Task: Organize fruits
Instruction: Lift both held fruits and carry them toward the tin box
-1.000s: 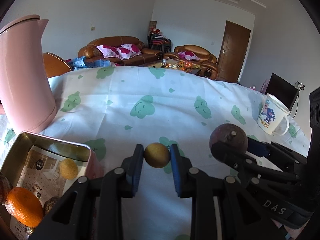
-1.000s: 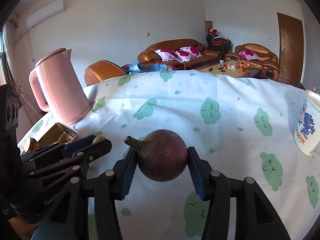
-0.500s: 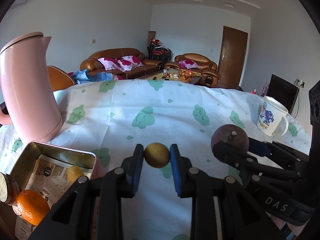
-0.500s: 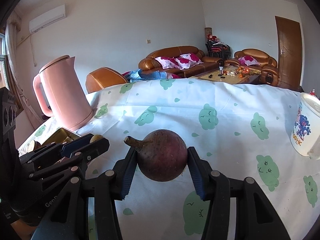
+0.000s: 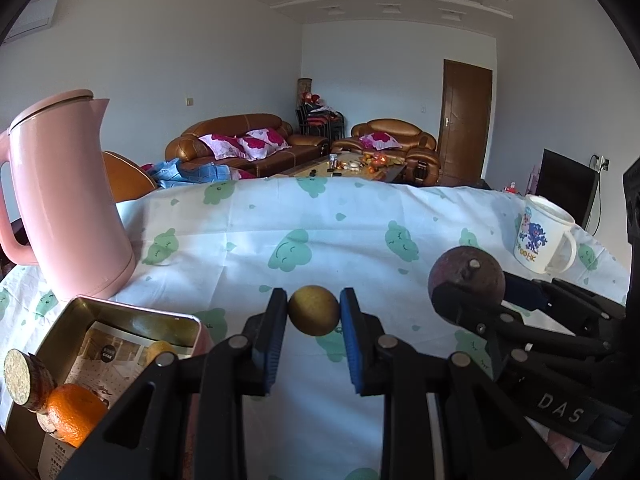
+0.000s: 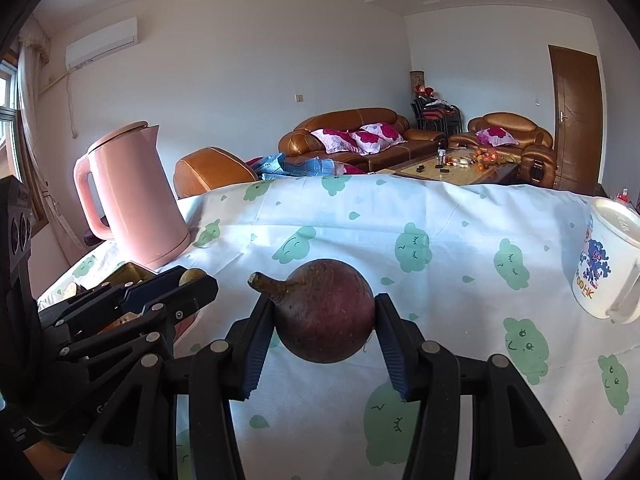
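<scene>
Indoors, over a cloud-print tablecloth [image 5: 248, 240], jaws grip a yellow fruit [image 5: 313, 310] and purple fruit [image 6: 325, 310].

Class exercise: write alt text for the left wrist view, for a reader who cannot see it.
The left tongs grip a small yellow-green fruit above a cloud-print tablecloth. At lower left an open tin holds an orange and another small yellow fruit, beside a pink kettle. At right the right tongs hold a dark purple fruit near a white mug.
</scene>
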